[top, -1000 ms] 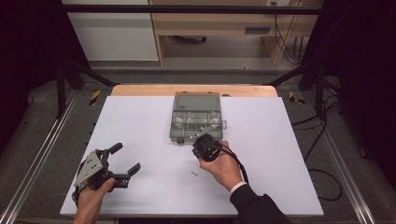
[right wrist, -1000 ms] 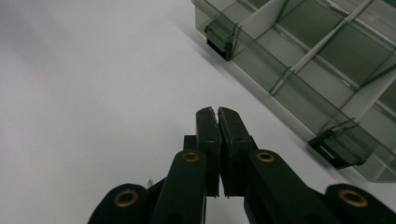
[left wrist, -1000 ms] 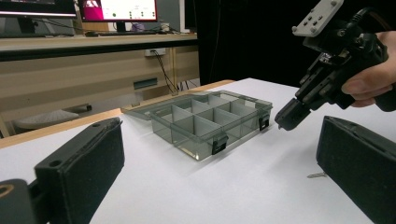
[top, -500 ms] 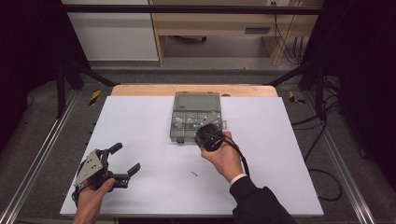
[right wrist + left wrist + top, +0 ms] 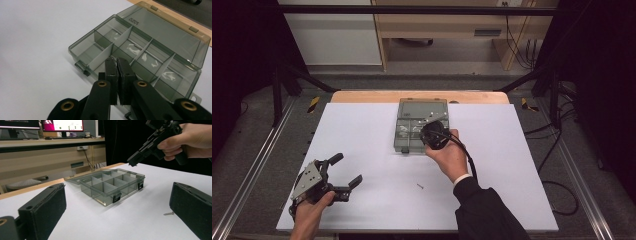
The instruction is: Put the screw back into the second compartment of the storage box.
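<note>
Right gripper (image 5: 433, 134) hangs over the near row of the clear compartment box (image 5: 408, 131), lid folded open flat behind it. Its jaws are pressed together (a thin pale sliver sits in the seam, can't tell what it is). Compartment contents are just glare and faint pale shapes, unreadable.

Left gripper (image 5: 343, 172) rests at the near-left of the white table (image 5: 362, 130), jaws spread wide, nothing between them.

Small screw (image 5: 420, 186) lies loose on the table between the two, near the person's right sleeve (image 5: 484, 212); in the left gripper view its end is cut off by the jaw.
</note>
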